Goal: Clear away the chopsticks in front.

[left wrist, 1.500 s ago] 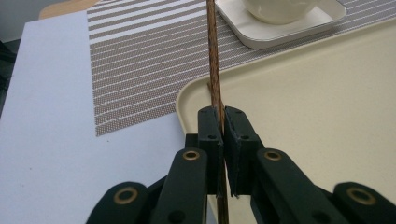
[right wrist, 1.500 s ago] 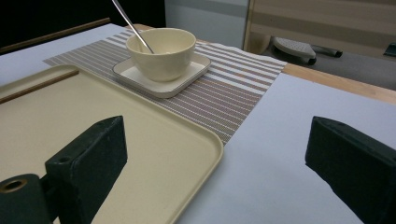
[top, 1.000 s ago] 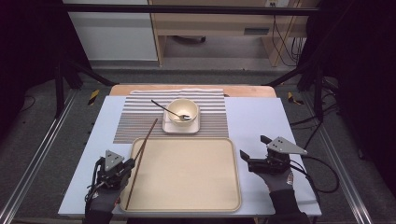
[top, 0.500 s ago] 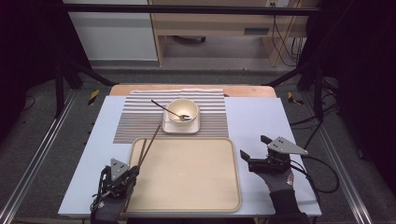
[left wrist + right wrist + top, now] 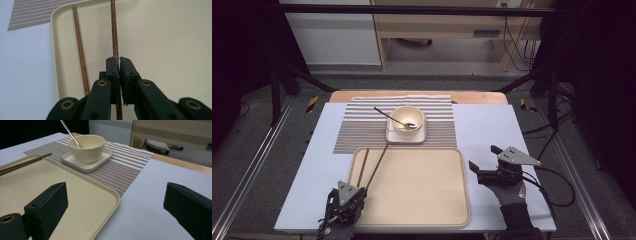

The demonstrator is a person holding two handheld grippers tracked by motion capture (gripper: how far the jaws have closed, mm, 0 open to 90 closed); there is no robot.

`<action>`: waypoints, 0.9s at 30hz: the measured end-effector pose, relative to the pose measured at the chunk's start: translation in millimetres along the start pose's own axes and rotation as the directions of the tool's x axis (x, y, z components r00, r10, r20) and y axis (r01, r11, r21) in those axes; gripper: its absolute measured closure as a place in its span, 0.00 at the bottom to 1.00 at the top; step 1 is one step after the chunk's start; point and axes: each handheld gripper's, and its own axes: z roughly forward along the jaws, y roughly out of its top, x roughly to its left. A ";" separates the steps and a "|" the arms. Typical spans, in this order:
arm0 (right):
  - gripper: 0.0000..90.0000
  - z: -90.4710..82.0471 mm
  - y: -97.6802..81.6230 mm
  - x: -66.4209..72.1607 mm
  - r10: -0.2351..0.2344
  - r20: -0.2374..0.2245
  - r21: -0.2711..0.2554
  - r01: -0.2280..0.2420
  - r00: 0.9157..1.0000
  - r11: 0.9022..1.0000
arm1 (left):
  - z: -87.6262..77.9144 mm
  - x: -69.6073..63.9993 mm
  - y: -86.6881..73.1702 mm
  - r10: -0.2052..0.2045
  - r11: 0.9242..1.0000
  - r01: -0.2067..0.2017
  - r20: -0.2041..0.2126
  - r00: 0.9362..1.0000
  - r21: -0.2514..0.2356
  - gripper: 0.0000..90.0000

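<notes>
While left fingers pinch one chopstick, its twin lies beside; right fingers gape.

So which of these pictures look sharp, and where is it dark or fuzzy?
High view: the tray and table are evenly lit, the room's edges nearly black. Left gripper view: the chopstick between the shut jaws is crisp, the jaw bases soft. Right gripper view: the bowl is clear, the near open jaws blurred and dark.
</notes>
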 end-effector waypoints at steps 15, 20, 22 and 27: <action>0.07 1.1 -0.5 0.5 -0.002 -0.001 0.005 0.002 1.000 1.000 | 7.0 -4.3 -12.6 0.019 0.998 -0.018 -0.020 1.000 0.055 0.95; 0.07 1.4 -0.6 0.8 0.001 -0.001 0.007 -0.001 1.000 1.000 | 8.2 -4.9 -13.0 0.028 0.998 -0.026 -0.023 0.999 0.063 0.94; 0.07 1.7 -0.7 0.6 -0.001 -0.001 0.007 0.001 1.000 1.000 | 8.5 -4.7 -13.0 0.029 0.998 -0.028 -0.019 0.999 0.065 0.94; 0.07 1.8 -0.8 0.8 -0.002 -0.003 0.009 0.002 1.000 1.000 | 8.9 -3.8 -12.6 0.029 0.997 -0.028 -0.013 1.000 0.066 0.94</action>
